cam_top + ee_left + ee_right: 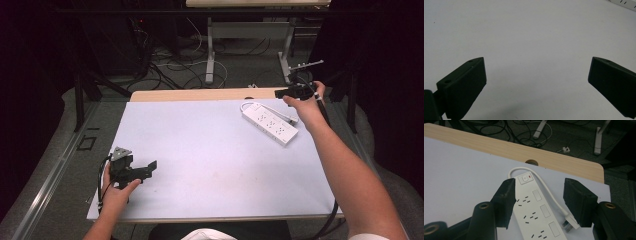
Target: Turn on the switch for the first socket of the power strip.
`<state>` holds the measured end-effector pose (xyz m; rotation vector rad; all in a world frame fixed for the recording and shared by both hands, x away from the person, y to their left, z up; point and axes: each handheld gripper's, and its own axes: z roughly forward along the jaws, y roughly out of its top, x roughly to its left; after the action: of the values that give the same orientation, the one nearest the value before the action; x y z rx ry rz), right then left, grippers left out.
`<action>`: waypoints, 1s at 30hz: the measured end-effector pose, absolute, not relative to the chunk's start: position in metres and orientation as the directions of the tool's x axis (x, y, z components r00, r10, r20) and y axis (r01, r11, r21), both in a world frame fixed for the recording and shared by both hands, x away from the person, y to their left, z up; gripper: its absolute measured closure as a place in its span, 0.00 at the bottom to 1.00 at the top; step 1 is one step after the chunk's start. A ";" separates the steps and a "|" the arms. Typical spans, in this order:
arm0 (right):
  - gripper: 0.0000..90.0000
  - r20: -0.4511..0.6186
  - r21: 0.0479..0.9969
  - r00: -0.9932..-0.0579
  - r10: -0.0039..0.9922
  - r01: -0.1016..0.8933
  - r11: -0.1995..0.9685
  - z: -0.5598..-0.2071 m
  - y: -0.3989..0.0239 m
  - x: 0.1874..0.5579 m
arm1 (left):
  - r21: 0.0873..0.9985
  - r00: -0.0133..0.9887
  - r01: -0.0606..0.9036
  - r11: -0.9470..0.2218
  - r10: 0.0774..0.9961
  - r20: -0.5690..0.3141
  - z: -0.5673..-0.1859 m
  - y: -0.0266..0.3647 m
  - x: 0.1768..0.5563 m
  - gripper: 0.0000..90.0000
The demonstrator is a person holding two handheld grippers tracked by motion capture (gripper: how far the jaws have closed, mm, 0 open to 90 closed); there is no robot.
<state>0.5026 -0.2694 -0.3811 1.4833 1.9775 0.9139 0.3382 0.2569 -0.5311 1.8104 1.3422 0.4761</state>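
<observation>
White power strip (270,121) lying flat near far right corner of tabletop (200,150), own cable and plug (570,222) looping beside it, right claw (286,93) hovering over strip's far end, jaws apart and gripping nothing, left claw (150,169) resting well apart from strip, spread wide, holding nothing.

The power strip (537,213) was white, with black socket slots in rows, pale grey switches and a small red light by its end button. Its cable (549,192) and plug (570,223) were white too. Both grippers' fingers (465,87) were matte black. The bench (210,150) wore a pale lavender-grey sheet, its far edge light wood grain.
</observation>
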 end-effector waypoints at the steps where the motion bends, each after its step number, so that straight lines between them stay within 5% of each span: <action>1: 0.48 0.002 0.761 -0.281 0.960 0.624 0.181 -0.381 -0.269 0.503 | 0.785 0.362 0.611 -0.103 0.918 -0.162 -0.531 0.257 0.338 0.02; 30: 0.48 -0.020 0.712 -0.178 0.984 0.688 0.138 -0.417 -0.278 0.548 | 0.781 0.361 0.616 -0.100 0.917 -0.167 -0.533 0.258 0.340 0.02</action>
<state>0.5479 -0.2782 -0.4166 1.5989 1.9294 0.7887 0.3400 0.2577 -0.5332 1.8112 1.3469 0.4679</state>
